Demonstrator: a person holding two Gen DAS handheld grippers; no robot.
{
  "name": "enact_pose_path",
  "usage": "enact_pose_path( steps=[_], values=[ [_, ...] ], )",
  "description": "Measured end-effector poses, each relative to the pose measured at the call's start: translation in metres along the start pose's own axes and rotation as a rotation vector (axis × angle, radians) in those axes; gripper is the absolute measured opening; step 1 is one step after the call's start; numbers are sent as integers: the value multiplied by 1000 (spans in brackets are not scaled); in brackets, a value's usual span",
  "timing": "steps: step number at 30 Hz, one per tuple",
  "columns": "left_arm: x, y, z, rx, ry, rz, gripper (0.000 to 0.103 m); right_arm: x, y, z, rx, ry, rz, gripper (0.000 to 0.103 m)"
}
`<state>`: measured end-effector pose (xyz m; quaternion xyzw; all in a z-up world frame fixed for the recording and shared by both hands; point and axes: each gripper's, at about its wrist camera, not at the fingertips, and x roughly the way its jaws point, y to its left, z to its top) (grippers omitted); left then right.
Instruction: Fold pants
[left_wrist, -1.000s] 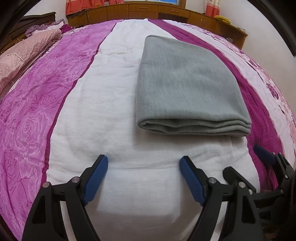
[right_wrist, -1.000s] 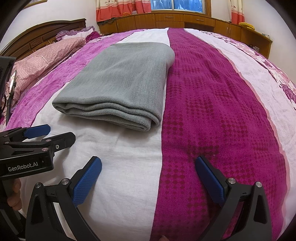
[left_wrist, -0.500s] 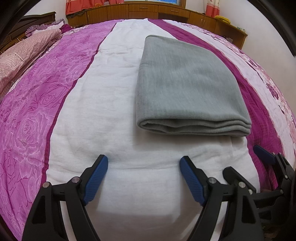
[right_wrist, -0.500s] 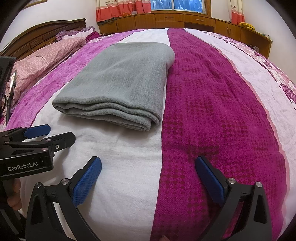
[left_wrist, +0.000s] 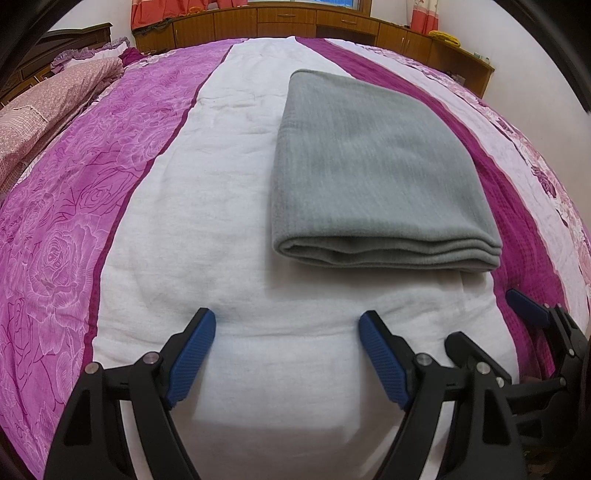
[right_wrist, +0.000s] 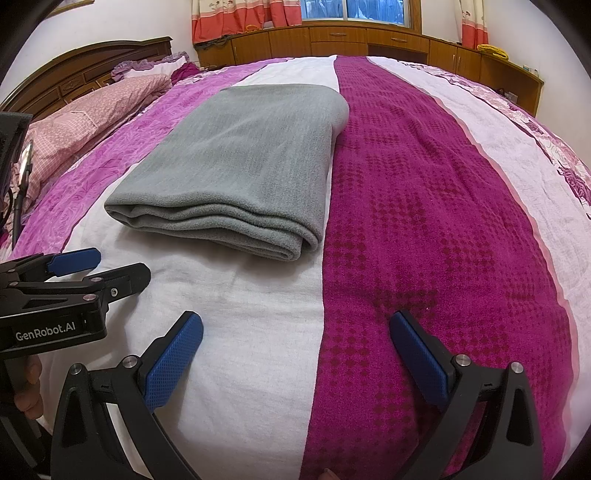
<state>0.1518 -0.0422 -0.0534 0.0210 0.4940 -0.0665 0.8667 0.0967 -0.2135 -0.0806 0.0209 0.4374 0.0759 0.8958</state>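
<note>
Right now the grey fleece pants (left_wrist: 373, 173), folded into a thick flat rectangle, lie on the bed's quilted cover (left_wrist: 236, 177), a spread of white, pink rose-print and deep magenta stripes. They sit mostly on the white stripe, their right side along the border with the magenta stripe, and their stacked layered edge faces the near edge of the bed. No boxes or baskets show on the cover; pink pillows (right_wrist: 92, 122) rest by the wooden headboard (right_wrist: 88, 70) at the far left corner, and wooden cabinets (right_wrist: 369, 40) run along the far wall under a window.

Nearer the foot, the left gripper (left_wrist: 286, 334), black with blue ribbed pads, has its jaws spread wide over bare white cover, gripping nothing and apart from the pants. Beside it, the right gripper (right_wrist: 295, 334) likewise stands spread wide, empty, straddling the line between the white and magenta stripes, short of the pants' near edge. A hand's fingers (right_wrist: 29, 384) show under the left tool's body.
</note>
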Motion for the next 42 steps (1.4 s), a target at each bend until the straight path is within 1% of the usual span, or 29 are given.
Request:
enact_pose_path(
  steps=[42],
  values=[
    [0,1,-2,11,11,8,84,0,0,0,0,-1,1,99]
  ],
)
